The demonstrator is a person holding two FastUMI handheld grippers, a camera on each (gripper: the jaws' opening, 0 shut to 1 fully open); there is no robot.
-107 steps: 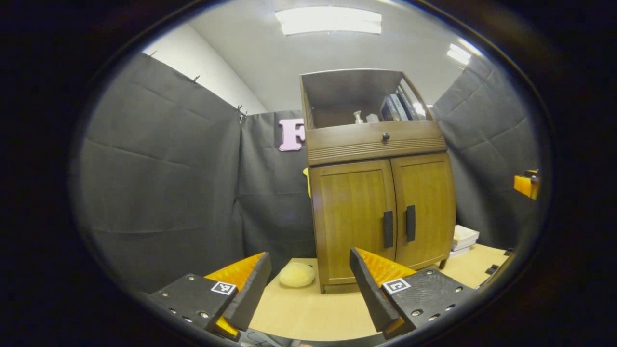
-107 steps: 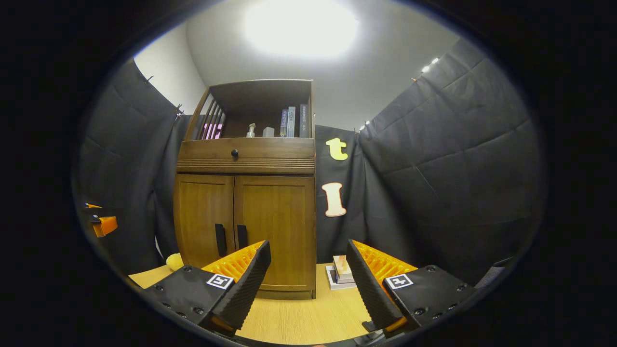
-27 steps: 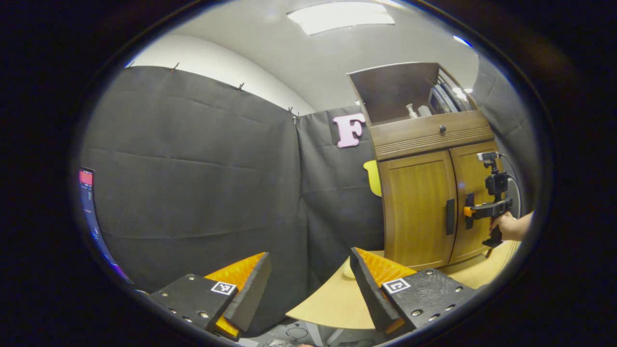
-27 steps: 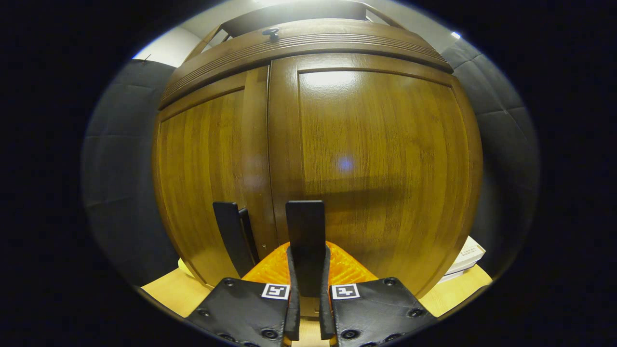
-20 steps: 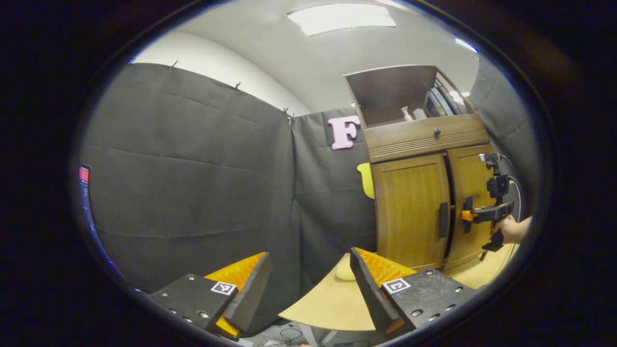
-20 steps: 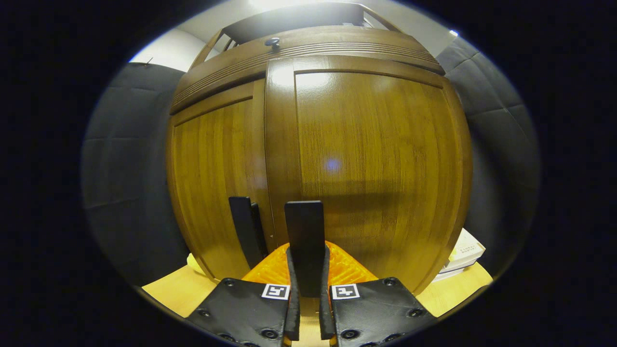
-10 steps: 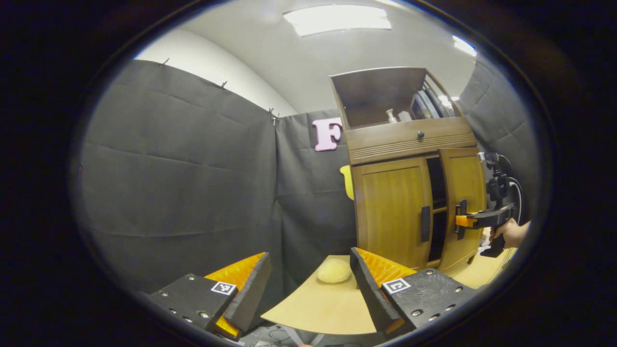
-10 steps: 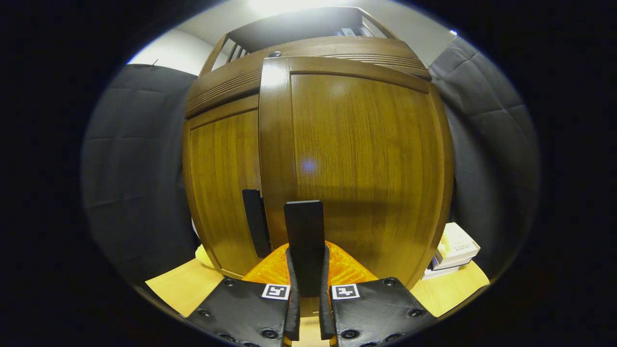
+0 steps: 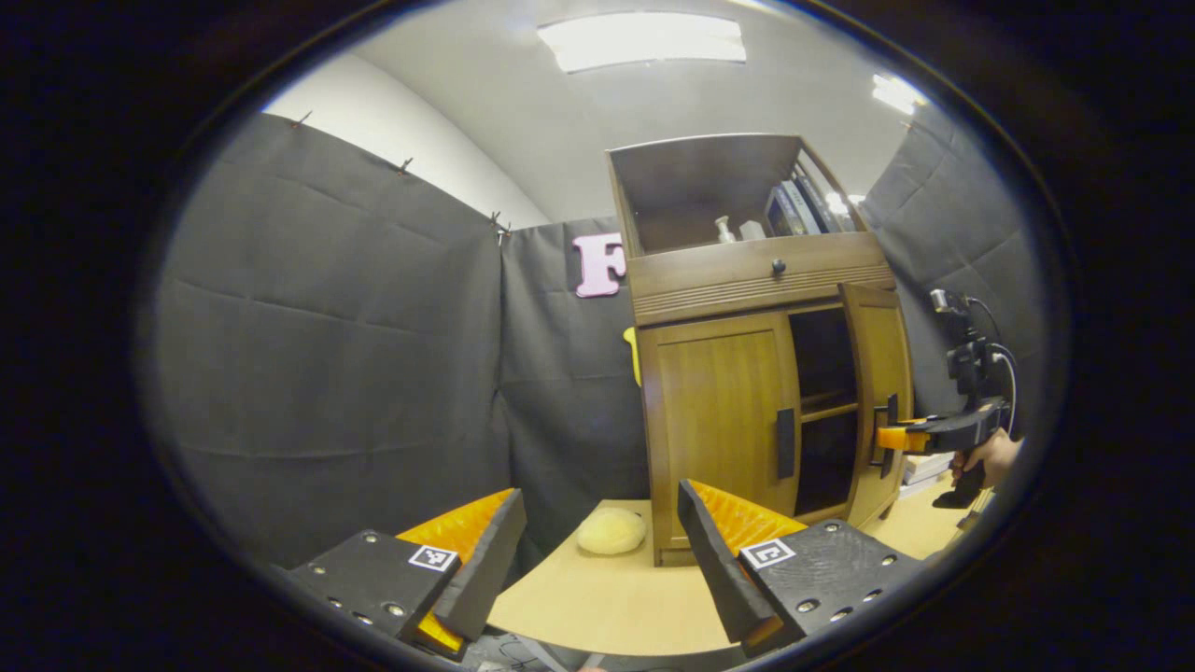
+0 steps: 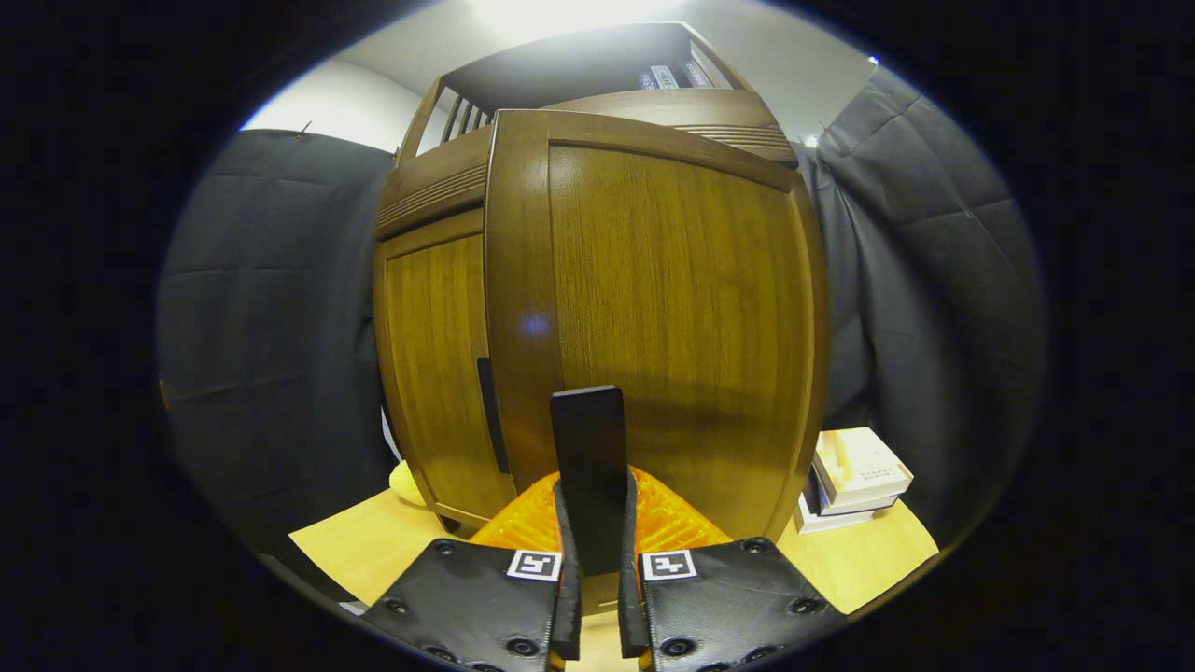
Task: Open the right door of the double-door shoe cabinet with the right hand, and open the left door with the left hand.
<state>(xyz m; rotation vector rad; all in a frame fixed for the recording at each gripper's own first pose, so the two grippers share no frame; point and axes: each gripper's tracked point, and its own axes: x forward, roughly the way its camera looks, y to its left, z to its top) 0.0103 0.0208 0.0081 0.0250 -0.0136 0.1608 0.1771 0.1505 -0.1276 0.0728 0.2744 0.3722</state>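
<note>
The wooden shoe cabinet (image 9: 747, 280) stands on a light table. Its right door (image 9: 880, 373) is swung partly outward, baring dark shelves (image 9: 822, 406) inside. The left door (image 9: 719, 420) is closed, with its black handle (image 9: 786, 443) at the inner edge. In the right gripper view, my right gripper (image 10: 592, 546) is shut on the right door's black handle (image 10: 588, 448), with the right door (image 10: 672, 327) close in front and the left door (image 10: 434, 364) behind it. A hand holds that gripper (image 9: 896, 437) in the left gripper view. My left gripper (image 9: 597, 541) is open, well short of the cabinet.
A yellow soft lump (image 9: 611, 530) lies on the table (image 9: 597, 597) left of the cabinet foot. White boxes (image 10: 854, 476) are stacked on the table right of the cabinet. Books and small bottles sit on the top shelf (image 9: 747, 229). Black cloth walls close in on both sides.
The right door has swung further outward with my right gripper shut on its handle. The left gripper's view has turned toward the cabinet, which now sits nearer its middle.
</note>
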